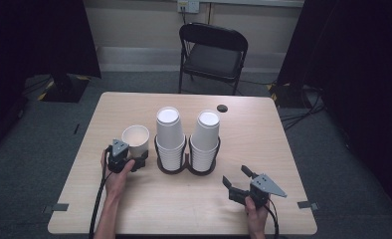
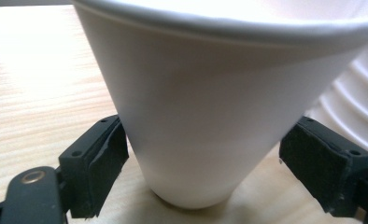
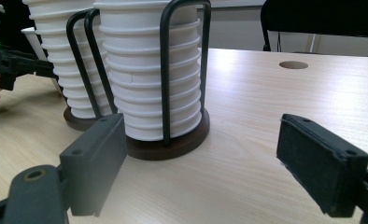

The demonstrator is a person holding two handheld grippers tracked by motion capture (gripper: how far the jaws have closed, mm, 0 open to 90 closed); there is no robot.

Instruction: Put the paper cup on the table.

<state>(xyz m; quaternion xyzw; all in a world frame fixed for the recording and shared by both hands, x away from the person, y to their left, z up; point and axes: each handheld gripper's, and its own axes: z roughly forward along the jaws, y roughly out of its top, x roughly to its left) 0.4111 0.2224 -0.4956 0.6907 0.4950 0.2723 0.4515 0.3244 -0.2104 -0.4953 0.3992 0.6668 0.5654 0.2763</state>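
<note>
left claw (image 1: 140, 160): apart around upright paper cup (image 1: 135, 140), mouth up | right claw (image 1: 236, 180): apart, empty

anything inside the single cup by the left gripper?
From the high view, the single cup stands upright and open-topped; its visible interior looks plain white, with nothing showing. The near inner wall is hidden by the rim. The left gripper straddles its base, jaws apart.
</note>
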